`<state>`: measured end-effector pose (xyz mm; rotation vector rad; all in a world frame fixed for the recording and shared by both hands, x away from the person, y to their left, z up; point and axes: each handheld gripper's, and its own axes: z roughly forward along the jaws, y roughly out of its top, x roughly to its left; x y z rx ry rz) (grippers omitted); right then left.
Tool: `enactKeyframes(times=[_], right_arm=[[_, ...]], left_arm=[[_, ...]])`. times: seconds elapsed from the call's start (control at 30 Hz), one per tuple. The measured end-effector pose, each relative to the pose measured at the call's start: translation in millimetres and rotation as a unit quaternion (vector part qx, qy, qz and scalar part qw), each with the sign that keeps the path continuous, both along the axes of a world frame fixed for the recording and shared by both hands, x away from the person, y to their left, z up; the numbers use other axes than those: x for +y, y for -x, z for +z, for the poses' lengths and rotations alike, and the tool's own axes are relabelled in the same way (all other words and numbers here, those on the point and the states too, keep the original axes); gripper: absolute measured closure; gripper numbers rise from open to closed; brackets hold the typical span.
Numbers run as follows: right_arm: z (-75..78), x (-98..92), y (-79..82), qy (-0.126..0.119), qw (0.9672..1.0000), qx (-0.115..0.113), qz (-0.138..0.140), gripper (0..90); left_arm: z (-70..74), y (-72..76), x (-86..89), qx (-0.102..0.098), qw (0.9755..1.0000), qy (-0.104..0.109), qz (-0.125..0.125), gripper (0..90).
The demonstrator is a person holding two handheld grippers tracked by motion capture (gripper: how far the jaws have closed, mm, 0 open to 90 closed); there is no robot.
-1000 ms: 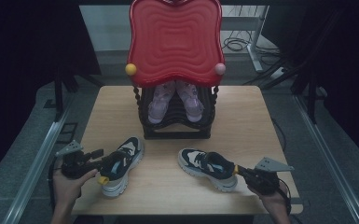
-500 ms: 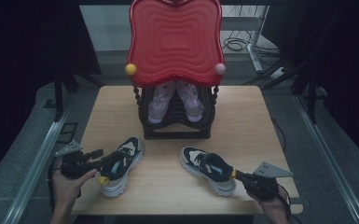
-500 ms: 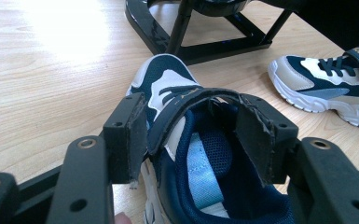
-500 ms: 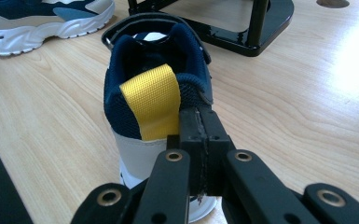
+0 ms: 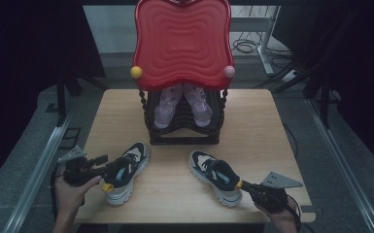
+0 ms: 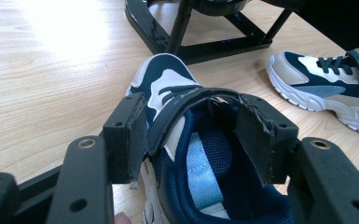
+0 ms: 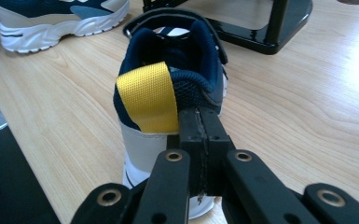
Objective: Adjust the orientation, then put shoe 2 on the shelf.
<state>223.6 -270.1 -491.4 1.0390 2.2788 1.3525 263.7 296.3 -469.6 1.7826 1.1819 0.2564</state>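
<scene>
Left shoe (image 5: pixel 125 174): light, soft-sided trainer with a stiffer sole; the collar and strap give under pressure, so the firm hold is across the opening's padded rim.
Left gripper (image 6: pixel 191 135): jaws stand wide; one pad (image 6: pixel 254 140) sits inside the shoe's opening, the other outside its side wall, not visibly pinching it.
Right shoe (image 5: pixel 217 176): same build; the yellow heel loop (image 7: pixel 151 97) is thin webbing, grippy, and bends easily.
Right gripper (image 7: pixel 200 140): jaws fully closed at the heel, just beside the loop; whether they pinch collar fabric, I cannot tell.
Position: each shoe lies directly ahead of its gripper on the worktop (image 5: pixel 272 136), toe pointing away towards the black rack (image 5: pixel 184 136).
</scene>
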Motion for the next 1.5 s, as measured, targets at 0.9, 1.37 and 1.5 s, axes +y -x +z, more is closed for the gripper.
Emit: enactKeyframes(times=[0.9,1.37,1.5], right_arm=[[7.1,-8.7,-1.8,-0.018,0.9991,-0.020,-0.033,86.3],[10.8,-15.6,-2.3,-0.035,0.9978,-0.028,-0.050,75.8],[11.2,-16.5,-3.7,-0.038,0.9975,-0.028,-0.052,72.9]], left_arm=[[2.8,1.1,6.0,-0.004,1.0000,0.003,0.006,43.4],[-10.0,-8.0,3.6,0.022,0.9997,-0.009,-0.002,45.4],[-15.5,-12.7,1.8,0.034,0.9992,-0.017,-0.008,47.7]])
